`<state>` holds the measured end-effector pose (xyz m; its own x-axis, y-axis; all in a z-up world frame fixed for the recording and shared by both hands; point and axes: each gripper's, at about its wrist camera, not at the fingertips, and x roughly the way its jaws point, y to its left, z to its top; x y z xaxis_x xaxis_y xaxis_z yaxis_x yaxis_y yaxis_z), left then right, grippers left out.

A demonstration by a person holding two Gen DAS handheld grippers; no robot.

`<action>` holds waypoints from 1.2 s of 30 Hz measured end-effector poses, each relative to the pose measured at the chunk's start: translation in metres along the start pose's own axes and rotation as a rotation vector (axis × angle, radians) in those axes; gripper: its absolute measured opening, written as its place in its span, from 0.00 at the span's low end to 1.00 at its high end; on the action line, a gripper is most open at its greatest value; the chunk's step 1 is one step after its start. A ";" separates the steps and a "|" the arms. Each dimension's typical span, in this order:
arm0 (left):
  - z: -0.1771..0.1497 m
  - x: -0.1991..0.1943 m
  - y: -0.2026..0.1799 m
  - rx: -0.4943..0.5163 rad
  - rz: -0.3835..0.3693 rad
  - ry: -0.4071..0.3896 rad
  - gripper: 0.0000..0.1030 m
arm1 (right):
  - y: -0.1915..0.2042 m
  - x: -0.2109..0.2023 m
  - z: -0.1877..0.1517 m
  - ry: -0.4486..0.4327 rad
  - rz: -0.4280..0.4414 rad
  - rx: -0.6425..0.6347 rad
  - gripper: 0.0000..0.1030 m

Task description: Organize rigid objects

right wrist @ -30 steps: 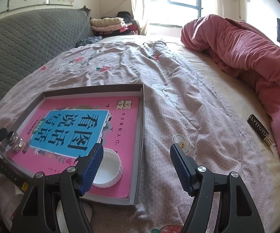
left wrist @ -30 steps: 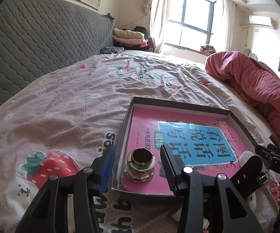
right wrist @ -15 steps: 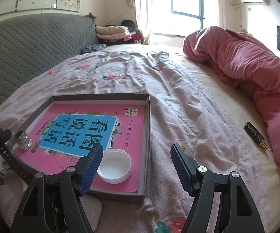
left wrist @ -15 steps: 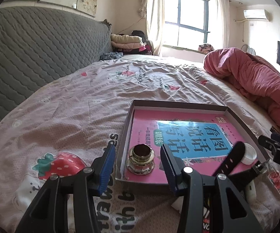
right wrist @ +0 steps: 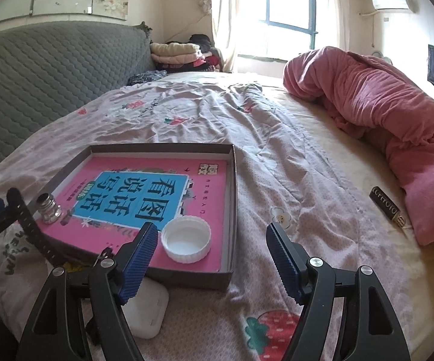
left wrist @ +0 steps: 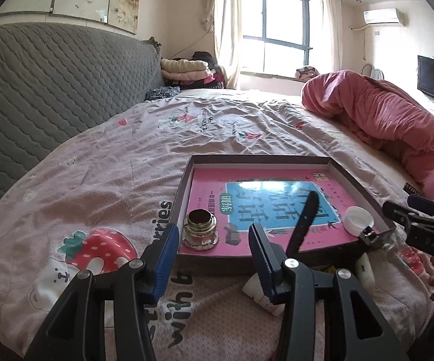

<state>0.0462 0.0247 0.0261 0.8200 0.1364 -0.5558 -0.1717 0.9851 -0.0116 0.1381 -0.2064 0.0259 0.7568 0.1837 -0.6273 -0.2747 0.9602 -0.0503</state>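
- Shallow box tray (left wrist: pixel 183 186) is sitting on the bed (left wrist: pixel 102 162), with a pink book (left wrist: pixel 265 180) lying flat inside it.
- Small glass jar (left wrist: pixel 200 234) is standing upright in the tray's near-left corner.
- Left claw (left wrist: pixel 212 258) is hovering spread and empty just short of the tray's near wall; the jar is showing in the gap between its blue pads, beyond the tips, not touched.
- White cap (right wrist: pixel 186 242) is lying open side up in the tray's near-right corner.
- Right claw (right wrist: pixel 212 258) is hanging spread and empty over the tray's near-right corner; the cap is sitting just beyond its left pad, apart from it.
- Black strap (left wrist: pixel 304 219) is sticking up over the tray's near wall.
- White case (right wrist: pixel 147 313) is lying on the bed just outside the tray's near wall.
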 end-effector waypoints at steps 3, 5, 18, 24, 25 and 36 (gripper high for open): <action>-0.001 -0.004 -0.002 0.014 0.000 0.000 0.47 | 0.005 -0.007 -0.003 -0.008 0.016 -0.002 0.73; -0.002 -0.008 -0.003 0.015 -0.008 -0.001 0.47 | 0.007 -0.010 -0.004 -0.011 0.023 -0.005 0.73; -0.007 -0.023 -0.011 0.036 -0.064 0.014 0.47 | 0.021 -0.030 -0.015 -0.002 0.087 -0.016 0.73; -0.015 -0.030 -0.020 0.058 -0.098 0.065 0.47 | 0.035 -0.035 -0.022 0.018 0.112 -0.053 0.74; -0.016 -0.031 -0.020 0.058 -0.102 0.068 0.47 | 0.037 -0.036 -0.023 0.019 0.114 -0.061 0.73; -0.022 -0.041 -0.022 0.064 -0.122 0.111 0.47 | 0.044 -0.044 -0.038 0.067 0.123 -0.094 0.74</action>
<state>0.0048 -0.0051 0.0311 0.7670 0.0064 -0.6417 -0.0366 0.9988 -0.0339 0.0704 -0.1803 0.0216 0.6737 0.2812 -0.6834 -0.4197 0.9067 -0.0407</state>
